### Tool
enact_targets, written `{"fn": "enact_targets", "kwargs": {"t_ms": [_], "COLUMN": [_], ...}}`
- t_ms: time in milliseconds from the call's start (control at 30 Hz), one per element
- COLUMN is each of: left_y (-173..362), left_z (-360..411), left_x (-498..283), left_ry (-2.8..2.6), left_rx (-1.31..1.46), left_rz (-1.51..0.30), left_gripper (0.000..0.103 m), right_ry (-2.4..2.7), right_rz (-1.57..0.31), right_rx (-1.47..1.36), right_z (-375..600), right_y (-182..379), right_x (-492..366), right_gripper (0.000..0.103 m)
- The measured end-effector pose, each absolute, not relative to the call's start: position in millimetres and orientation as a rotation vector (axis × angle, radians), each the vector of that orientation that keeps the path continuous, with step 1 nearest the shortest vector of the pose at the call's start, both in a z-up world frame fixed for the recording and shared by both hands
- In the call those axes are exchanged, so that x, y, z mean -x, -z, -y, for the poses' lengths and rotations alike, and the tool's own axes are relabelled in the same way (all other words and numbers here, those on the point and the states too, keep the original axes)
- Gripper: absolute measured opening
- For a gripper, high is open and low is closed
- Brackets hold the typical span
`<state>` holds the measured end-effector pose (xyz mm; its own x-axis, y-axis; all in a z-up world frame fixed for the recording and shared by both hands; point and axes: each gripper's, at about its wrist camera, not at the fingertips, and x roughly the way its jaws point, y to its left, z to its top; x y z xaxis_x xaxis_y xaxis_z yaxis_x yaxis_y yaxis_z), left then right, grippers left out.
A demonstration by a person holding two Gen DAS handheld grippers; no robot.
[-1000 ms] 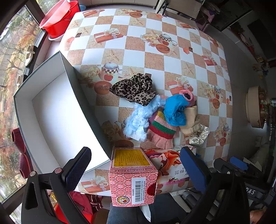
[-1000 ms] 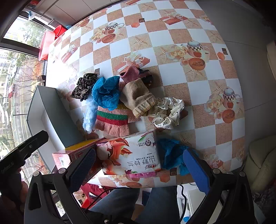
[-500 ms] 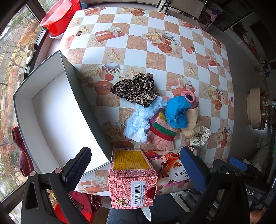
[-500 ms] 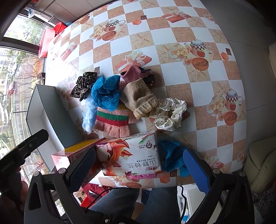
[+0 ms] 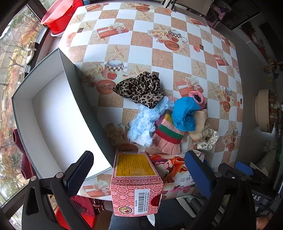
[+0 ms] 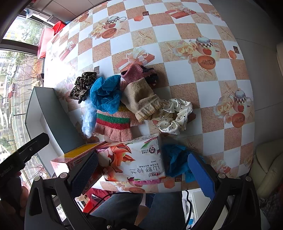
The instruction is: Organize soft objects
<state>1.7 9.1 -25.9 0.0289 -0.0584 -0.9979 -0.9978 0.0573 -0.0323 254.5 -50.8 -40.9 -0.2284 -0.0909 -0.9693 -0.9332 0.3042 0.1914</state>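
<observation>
A pile of soft items lies mid-table: a leopard scrunchie [image 5: 139,88], a fluffy light-blue piece [image 5: 145,122], a striped pink knit [image 5: 168,136], a blue mesh piece [image 5: 184,113], a beige sock [image 6: 141,99] and a polka-dot scrunchie [image 6: 174,115]. A white open box [image 5: 51,120] stands to the left. My left gripper [image 5: 139,175] is open above the red carton [image 5: 136,182]. My right gripper [image 6: 141,175] is open above the tissue pack [image 6: 134,159]. Both hold nothing.
A second blue mesh piece [image 6: 178,159] lies at the table's front edge beside the tissue pack. A red basin [image 5: 58,16] stands at the far left corner. The table's near edge runs just under both grippers.
Both grippers have risen and pulled back slightly, so the table looks a little farther away. The objects have not moved.
</observation>
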Motion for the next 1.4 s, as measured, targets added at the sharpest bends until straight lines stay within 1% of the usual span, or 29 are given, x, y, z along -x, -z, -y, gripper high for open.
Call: {"fn": "enact_targets", "kwargs": {"t_ms": [333,700,1200,1400], "left_y": [33,35,40,50], "left_z": [-10,-14,-22,-42], "left_x": [-4,-5,-10,-12], "left_ry": [-1.077,-1.131,-1.149,-1.141], "left_rx": [1.257,1.191,1.176,1.212], "left_rz": [-1.250,-1.232,-1.252,-1.250], "left_gripper": [0.102,0.102,0.102,0.102], "right_ry": [-1.059,-1.057,-1.056,-1.092], "right_rz": [-1.620,-1.626,-1.591,-1.562], "right_rx": [0.983,0.984,0.975,0.994], "right_z": [51,51,49,40], "right_y": [48,50,56,58], "right_x": [-255,-256,-260,-263], "right_gripper": [0.102,0.102,0.102,0.102]}}
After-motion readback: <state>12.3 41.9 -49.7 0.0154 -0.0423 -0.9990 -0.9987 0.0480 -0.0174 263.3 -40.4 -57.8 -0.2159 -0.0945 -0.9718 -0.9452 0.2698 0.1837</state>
